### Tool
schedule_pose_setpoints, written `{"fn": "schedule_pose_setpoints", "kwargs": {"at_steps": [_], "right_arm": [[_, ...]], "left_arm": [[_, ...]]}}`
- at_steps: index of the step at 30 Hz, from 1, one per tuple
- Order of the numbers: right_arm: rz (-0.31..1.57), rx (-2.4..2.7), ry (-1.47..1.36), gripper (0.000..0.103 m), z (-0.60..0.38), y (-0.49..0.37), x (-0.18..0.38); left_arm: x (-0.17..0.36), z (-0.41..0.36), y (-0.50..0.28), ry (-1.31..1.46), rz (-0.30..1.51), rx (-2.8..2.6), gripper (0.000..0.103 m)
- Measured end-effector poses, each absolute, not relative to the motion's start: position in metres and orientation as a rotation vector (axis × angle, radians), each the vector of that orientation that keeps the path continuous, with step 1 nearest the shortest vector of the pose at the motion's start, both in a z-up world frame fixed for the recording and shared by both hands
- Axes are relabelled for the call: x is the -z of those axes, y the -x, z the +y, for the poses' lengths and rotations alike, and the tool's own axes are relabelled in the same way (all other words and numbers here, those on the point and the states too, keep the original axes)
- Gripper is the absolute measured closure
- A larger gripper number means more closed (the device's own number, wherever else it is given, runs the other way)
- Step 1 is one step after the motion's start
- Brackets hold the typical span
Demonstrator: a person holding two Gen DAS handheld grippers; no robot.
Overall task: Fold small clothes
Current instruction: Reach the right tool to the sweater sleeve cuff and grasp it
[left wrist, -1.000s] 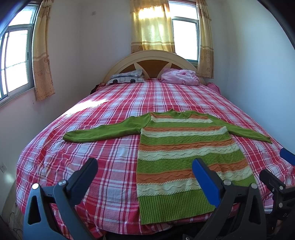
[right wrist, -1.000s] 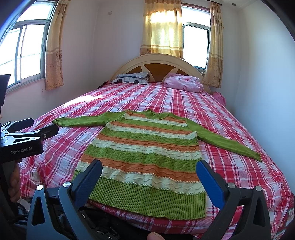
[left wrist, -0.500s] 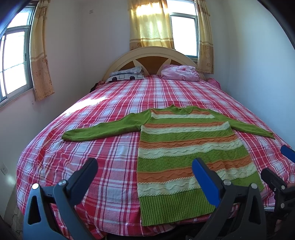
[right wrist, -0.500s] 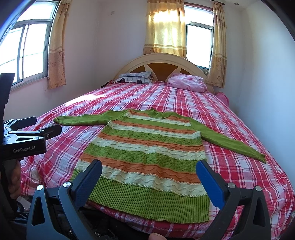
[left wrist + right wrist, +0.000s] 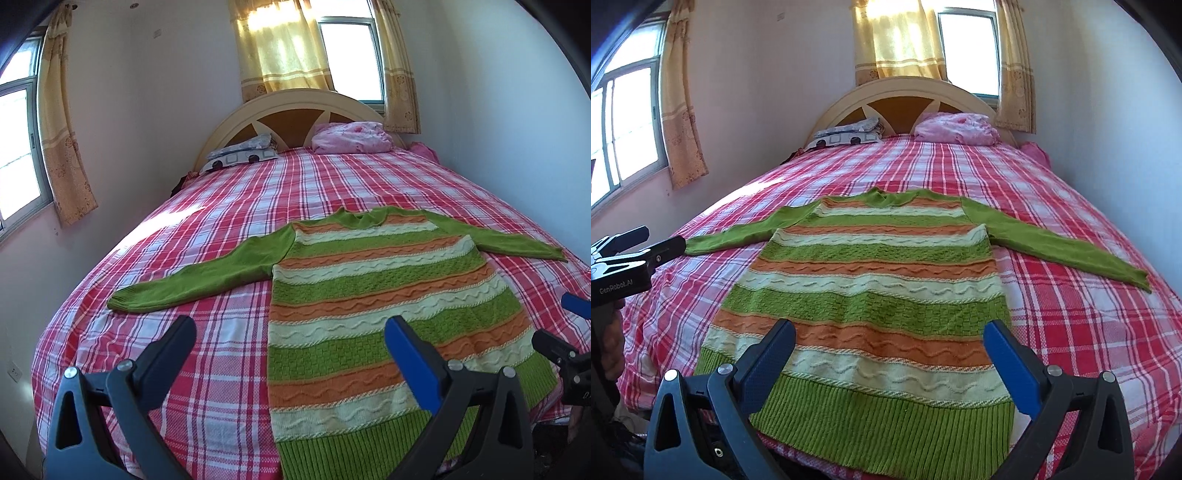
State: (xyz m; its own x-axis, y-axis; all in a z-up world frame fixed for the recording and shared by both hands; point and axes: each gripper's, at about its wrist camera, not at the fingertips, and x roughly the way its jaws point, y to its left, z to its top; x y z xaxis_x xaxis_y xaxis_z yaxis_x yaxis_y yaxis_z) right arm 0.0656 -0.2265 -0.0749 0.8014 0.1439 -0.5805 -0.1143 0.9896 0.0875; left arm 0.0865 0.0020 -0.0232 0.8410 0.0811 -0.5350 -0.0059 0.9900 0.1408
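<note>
Plaid bed (image 5: 229, 369) is carrying the sweater (image 5: 373, 295) flat, sleeves out, while both grippers, left (image 5: 288, 339) and right (image 5: 888, 341), jaws spread and empty, are closing in over its hem since a second ago, so folding isn't started.

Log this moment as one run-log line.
stage: pre-fold | sweater: flat on bed, sleeves spread | left gripper: open, empty | right gripper: open, empty, above hem
</note>
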Motion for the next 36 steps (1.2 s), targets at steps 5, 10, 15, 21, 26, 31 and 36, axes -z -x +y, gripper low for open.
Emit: {"fn": "schedule_pose_setpoints", "kwargs": {"at_steps": [5,10,15,21,26,31,36], "right_arm": [[0.679,-0.089,-0.109,0.002,-0.263,-0.098,0.098],[0.743,-0.016,-0.205,0.026,-0.319,-0.132,0.121],[0.768,0.099,-0.362,0.038,-0.392,-0.152,0.131],[0.699,0.263,-0.601,0.048,-0.486,-0.151,0.131],[0.636,0.396,-0.758,0.048,-0.545,-0.143,0.130],[0.636,0.462,-0.816,0.048,-0.578,-0.152,0.133],[0.617,0.505,-0.848,0.048,-0.604,-0.165,0.135]], "left_arm": [[0.037,-0.012,-0.128,-0.155,0.598,-0.031,0.000],[0.050,-0.026,-0.167,-0.180,0.573,-0.049,0.000],[0.064,-0.034,-0.207,-0.208,0.571,-0.074,0.000],[0.076,-0.038,-0.243,-0.195,0.594,-0.080,0.000],[0.088,-0.046,-0.263,-0.204,0.605,-0.093,0.000],[0.095,-0.050,-0.278,-0.209,0.614,-0.101,0.000],[0.096,-0.050,-0.290,-0.203,0.612,-0.115,0.000]]}}
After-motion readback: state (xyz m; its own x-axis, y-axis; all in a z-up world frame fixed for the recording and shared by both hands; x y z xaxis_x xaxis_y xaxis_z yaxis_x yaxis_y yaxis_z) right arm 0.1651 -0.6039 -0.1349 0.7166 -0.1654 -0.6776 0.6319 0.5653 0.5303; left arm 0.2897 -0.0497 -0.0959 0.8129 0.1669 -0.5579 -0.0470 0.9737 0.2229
